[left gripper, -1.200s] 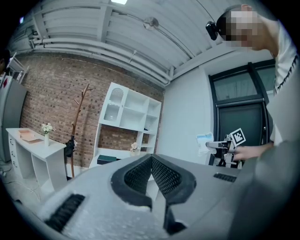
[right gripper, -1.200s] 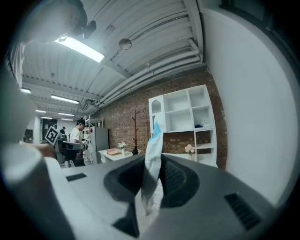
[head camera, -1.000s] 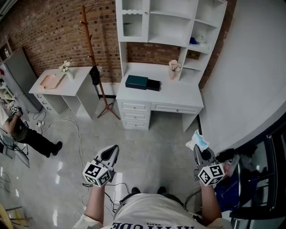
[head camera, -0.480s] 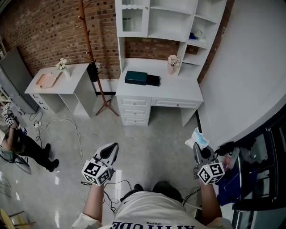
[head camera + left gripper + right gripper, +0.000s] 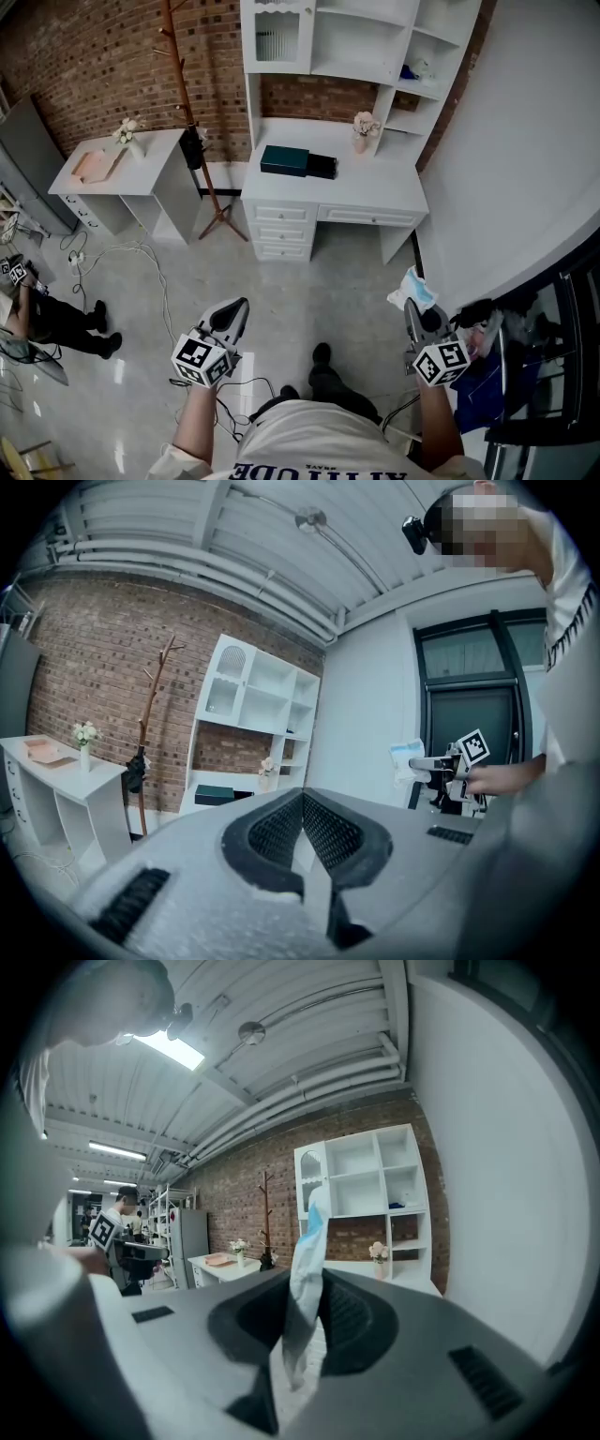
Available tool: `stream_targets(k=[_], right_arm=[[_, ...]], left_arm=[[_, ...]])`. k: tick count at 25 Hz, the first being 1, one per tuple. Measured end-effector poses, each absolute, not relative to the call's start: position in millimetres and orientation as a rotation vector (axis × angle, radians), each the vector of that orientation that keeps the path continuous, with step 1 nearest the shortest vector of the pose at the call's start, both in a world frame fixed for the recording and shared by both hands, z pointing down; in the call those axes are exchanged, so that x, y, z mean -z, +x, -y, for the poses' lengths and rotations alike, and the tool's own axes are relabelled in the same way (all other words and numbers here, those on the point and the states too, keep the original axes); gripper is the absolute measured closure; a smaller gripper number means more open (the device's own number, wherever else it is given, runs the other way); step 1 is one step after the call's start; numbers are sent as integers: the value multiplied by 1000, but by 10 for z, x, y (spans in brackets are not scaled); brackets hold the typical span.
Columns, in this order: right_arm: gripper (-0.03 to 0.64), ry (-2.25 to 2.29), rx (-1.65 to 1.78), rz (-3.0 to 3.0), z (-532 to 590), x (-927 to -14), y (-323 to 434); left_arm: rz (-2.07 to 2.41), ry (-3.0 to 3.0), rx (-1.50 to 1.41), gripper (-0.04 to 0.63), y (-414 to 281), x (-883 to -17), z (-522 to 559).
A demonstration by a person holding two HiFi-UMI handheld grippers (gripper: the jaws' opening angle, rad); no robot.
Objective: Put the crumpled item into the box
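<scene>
My right gripper (image 5: 418, 313) is shut on the crumpled item (image 5: 412, 290), a white and blue wad that sticks up from between its jaws (image 5: 307, 1260). The box (image 5: 286, 160), dark teal with a black part beside it, lies on the white desk (image 5: 375, 197) far ahead, well beyond both grippers. My left gripper (image 5: 235, 310) hangs over the floor with its jaws together and nothing between them (image 5: 302, 800). From the left gripper view I see the right gripper (image 5: 439, 765) with the crumpled item (image 5: 407, 758), and the box (image 5: 214, 796) small in the distance.
A shelf unit (image 5: 356, 47) rises from the desk, with a flower vase (image 5: 362, 131). A coat stand (image 5: 187, 122) and a white side table (image 5: 122, 173) stand to the left. Cables (image 5: 141, 262) trail on the floor. A person (image 5: 42, 319) crouches at far left. A white wall (image 5: 525, 169) runs along the right.
The whole view has crept toward the desk, both grippers moving with it. A shoe has come forward between my arms. The person at far left has shifted further left.
</scene>
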State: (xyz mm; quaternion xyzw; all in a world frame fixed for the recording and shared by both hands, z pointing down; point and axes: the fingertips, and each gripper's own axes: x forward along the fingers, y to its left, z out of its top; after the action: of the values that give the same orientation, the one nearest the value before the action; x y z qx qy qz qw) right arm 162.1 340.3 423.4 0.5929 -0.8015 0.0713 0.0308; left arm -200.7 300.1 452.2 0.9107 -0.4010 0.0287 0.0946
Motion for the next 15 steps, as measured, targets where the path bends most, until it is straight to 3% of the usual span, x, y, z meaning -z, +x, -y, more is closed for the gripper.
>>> stream_targets(k=[15], right_arm=[[541,1733,-247,2521,-2087,-4421,2025]], left_arm=[[1264,2667,-142,571,-1540,-4572,-1929]])
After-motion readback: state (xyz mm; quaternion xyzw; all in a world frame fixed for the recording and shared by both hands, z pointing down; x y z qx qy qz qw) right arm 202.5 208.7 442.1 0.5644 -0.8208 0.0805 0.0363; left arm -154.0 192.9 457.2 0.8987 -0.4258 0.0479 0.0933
